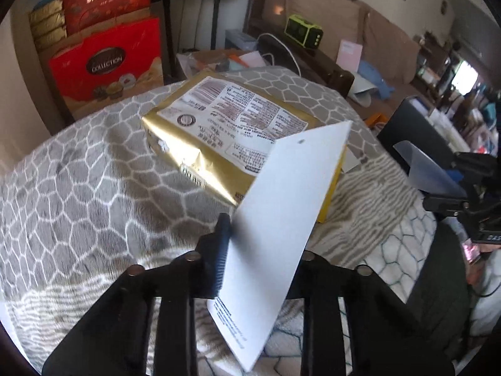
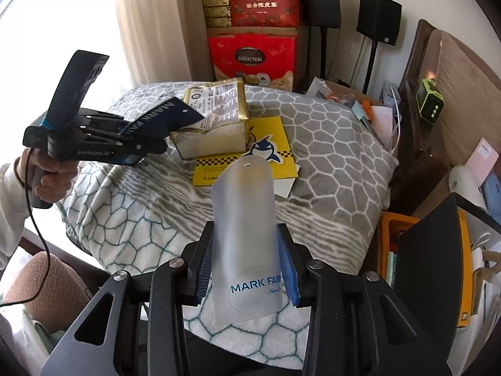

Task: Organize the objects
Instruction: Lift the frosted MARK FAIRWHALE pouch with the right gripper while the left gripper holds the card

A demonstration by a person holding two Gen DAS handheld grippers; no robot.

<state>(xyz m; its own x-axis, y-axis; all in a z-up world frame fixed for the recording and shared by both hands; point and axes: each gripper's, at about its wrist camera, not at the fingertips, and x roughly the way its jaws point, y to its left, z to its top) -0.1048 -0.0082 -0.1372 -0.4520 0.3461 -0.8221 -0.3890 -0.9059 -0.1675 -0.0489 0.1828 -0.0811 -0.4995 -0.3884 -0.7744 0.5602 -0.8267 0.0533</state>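
Our left tongs [image 1: 250, 250] pinch the stiff navy-backed card tag [image 1: 281, 219]; right tongs [image 2: 247, 266] clamp the frosted translucent plastic tag [image 2: 244, 219]. We should stack both squarely on the yellow envelope [image 2: 281, 131].

A lived-in home bedroom: patterned blanket [image 2: 328, 144] ahead of the gripper, padded headboard [image 2: 463, 72] right, stacked gift boxes [image 2: 253, 56] beyond.

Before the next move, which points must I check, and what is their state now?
1. Left gripper pinching the dark blue card: ok.
2. Right gripper pressing the frosted tag at both edges: ok; tag bowed.
3. Two grippers apart: ok.
4. Gold packet lying flat on the blanket: ok.
5. Yellow folder partly under the packet: ok.
6. Destination for cards: cannot tell.
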